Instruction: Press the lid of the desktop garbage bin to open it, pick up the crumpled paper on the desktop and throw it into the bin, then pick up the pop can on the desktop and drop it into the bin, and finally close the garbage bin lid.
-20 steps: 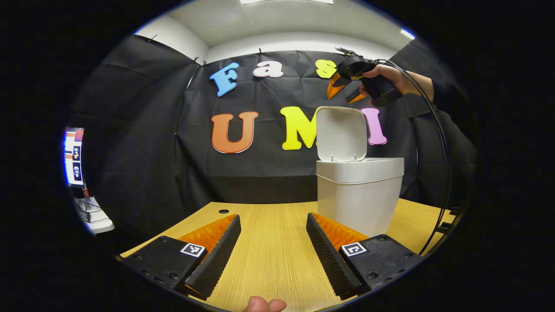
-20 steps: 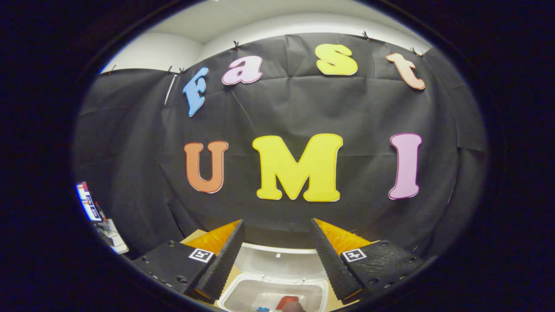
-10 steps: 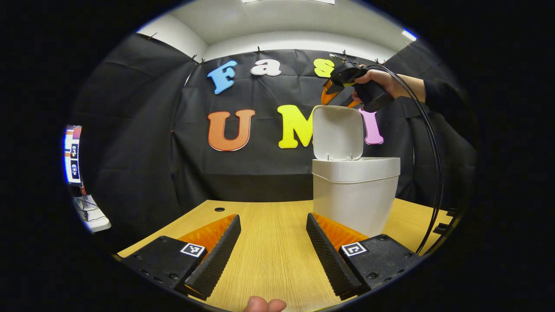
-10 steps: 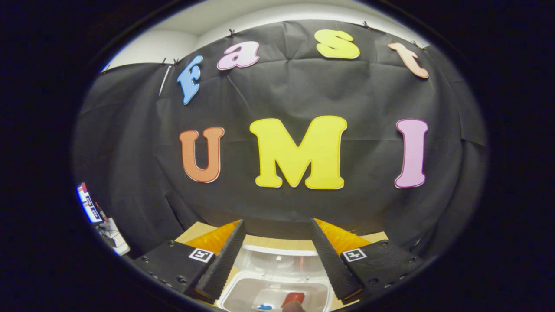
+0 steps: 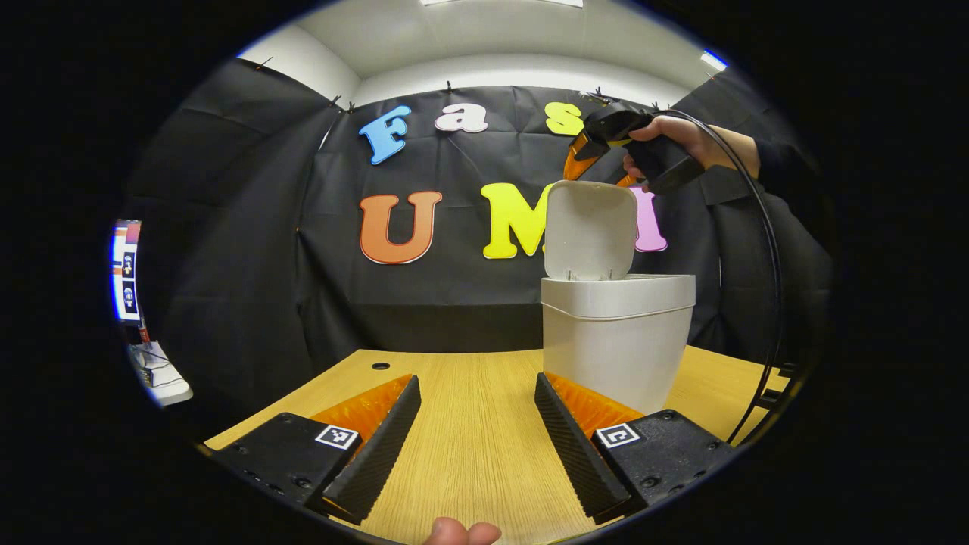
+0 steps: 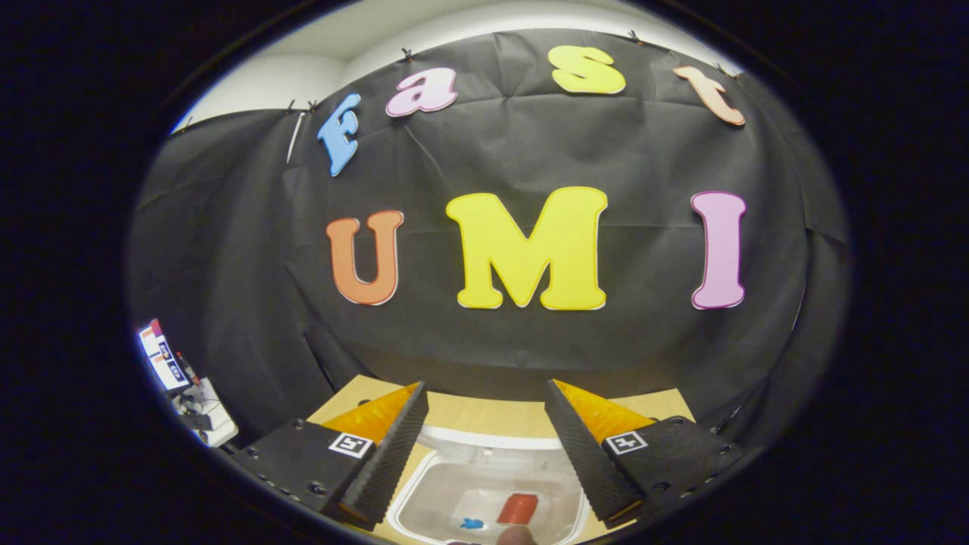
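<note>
The white desktop bin point(image 5: 617, 341) stands on the wooden table point(image 5: 469, 462), its lid point(image 5: 590, 231) raised upright. A hand holds my right gripper point(image 5: 602, 170) just above the lid's top edge, its fingers apart and holding nothing. In the right gripper view I look down into the bin's mouth point(image 6: 424, 499); a red pop can point(image 6: 518, 509) and a small blue bit point(image 6: 472, 522) lie at the bottom. The right gripper point(image 6: 484, 443) is open over that mouth. My left gripper point(image 5: 477, 424) is open low over the table, left of the bin, nothing between its fingers.
A black cable point(image 5: 768, 303) hangs from the right gripper down past the bin's right side. The table has a small round hole point(image 5: 381, 365) near its back left. A screen point(image 5: 125, 269) and white gear stand beyond the table's left edge.
The right gripper has tipped downward above the bin, so more of the bin's inside and the can show between its fingers. The left gripper has barely moved.
</note>
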`<state>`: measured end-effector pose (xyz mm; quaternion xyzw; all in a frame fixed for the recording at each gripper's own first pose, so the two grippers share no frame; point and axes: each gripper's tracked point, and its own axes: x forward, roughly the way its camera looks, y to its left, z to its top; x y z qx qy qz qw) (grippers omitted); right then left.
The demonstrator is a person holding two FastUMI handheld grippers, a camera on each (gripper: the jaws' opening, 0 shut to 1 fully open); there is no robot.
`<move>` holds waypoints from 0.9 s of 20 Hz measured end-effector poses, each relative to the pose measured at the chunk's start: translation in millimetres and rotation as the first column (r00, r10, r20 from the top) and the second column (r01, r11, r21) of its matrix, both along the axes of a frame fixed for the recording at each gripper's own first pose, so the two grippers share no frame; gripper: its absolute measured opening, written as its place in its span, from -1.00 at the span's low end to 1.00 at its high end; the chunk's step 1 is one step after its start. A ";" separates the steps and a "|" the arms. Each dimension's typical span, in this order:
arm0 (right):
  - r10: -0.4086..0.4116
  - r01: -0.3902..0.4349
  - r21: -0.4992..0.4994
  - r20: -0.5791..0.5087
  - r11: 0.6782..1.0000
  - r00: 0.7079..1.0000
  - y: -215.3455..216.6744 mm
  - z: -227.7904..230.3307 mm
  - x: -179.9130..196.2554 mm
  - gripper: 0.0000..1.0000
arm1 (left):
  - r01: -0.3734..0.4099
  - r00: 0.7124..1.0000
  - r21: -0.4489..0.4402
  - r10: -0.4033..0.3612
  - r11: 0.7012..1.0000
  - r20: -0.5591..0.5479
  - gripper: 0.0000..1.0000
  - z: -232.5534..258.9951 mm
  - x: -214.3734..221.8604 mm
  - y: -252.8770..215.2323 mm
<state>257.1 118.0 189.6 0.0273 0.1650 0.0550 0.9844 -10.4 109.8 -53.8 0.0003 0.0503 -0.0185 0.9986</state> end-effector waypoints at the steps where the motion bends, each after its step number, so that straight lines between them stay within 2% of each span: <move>1: 0.009 -0.009 -0.003 0.008 1.000 1.000 1.8 -2.1 -8.8 0.91 | 0.003 1.000 -0.003 -0.003 1.000 0.000 0.95 0.7 -0.7 -1.8; 9: 0.052 -0.048 -0.047 0.088 0.998 0.995 10.3 -39.5 -81.1 0.92 | -0.002 1.000 -0.012 0.002 1.000 0.002 0.96 1.7 -0.7 -3.5; 11: 0.056 -0.051 -0.058 0.092 0.997 0.994 11.2 -58.6 -92.8 0.92 | -0.006 1.000 -0.014 0.006 1.000 0.007 0.96 2.8 -2.0 -2.7; 18: 0.049 -0.049 -0.005 0.065 0.999 0.997 11.7 -121.4 -117.2 0.93 | -0.001 1.000 -0.026 0.001 1.000 0.010 0.95 3.6 -2.8 -4.3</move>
